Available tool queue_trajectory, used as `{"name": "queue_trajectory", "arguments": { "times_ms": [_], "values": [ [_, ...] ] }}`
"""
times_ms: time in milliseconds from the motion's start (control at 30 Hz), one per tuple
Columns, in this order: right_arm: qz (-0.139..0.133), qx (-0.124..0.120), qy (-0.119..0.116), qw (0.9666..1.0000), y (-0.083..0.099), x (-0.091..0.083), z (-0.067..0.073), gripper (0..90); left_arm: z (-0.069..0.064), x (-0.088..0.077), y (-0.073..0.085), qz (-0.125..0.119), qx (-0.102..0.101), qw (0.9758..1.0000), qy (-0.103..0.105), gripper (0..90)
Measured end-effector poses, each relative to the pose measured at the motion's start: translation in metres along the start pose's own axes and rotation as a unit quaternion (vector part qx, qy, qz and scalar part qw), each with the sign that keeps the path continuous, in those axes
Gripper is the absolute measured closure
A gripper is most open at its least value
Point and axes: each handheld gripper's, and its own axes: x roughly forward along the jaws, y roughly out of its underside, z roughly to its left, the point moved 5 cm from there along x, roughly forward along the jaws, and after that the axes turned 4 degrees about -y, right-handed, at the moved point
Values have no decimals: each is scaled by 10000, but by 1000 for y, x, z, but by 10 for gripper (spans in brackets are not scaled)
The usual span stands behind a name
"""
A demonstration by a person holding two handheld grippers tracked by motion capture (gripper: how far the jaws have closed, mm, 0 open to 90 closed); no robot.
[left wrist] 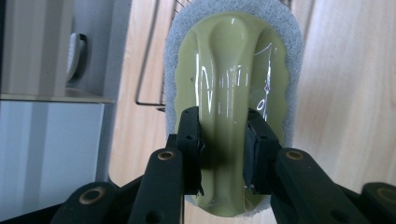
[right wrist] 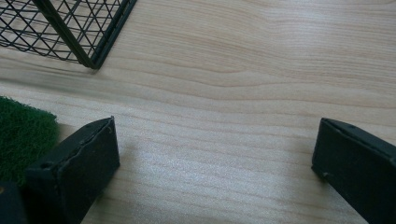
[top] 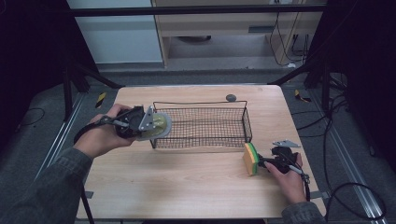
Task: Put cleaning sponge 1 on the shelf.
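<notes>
— Sleeves and forearms come in from the bottom corners of the high view. What is the left hand [top: 100,137] doing, at the left of the frame?

— It carries the left gripper [top: 152,125], whose jaws are clamped on the raised middle ridge of a scrubber [top: 159,125]. In the left gripper view the scrubber [left wrist: 233,93] sits at centre frame: a glossy olive-green top with a grey pad around its edge, one black jaw pressed on each side of the ridge.

— Where is that scrubber in the high view?

— Left of centre, just at the left end of the wire basket [top: 201,125]. Whether it touches the rim, I cannot tell.

— And the right gripper [top: 261,162]?

— It lies low over the table [top: 187,182] at the lower right of the frame, in the right hand [top: 289,175]. In the right gripper view its jaws stand wide apart, bare wood between them.

— Anything beside it?

— A sponge [top: 251,158] with yellow, orange and green layers stands on edge right at its tip. Its green face [right wrist: 21,135] shows at the left edge of the right gripper view, beside one jaw, with a corner of the basket [right wrist: 88,37] in the upper left.
</notes>
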Motion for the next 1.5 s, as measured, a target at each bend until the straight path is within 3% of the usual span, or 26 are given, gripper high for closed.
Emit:
{"name": "queue_trajectory", "arguments": {
  "times_ms": [167, 400, 667, 767, 1000, 1200, 1500],
  "values": [
    [7, -39, -5, 10000, 0, 0, -1, 8, 12, 5, -8, 32, 24, 10000, -61, 712],
    [-5, -103, 6, 9999, 0, 1, -1, 8, 28, 26, -27, 6, 21, 10000, -31, 711],
    [-4, -103, 3, 9999, 0, 1, -1, 8, 38, 42, -41, 45, 190, 9997, -148, 711],
    [-7, -107, 5, 9999, 0, 1, -1, 8, 39, 45, -41, 22, 134, 9998, -117, 711],
    [-8, -97, 1, 10000, 0, 1, -1, 8, 41, 51, -41, 72, 236, 9995, -185, 711],
    [-7, -95, 2, 10000, 0, 1, -1, 8, 42, 59, -41, 63, 177, 9997, -169, 712],
    [-5, -115, -4, 9999, 0, 1, -1, 7, 40, 64, -40, 107, 251, 9995, -169, 711]
  ]
}}
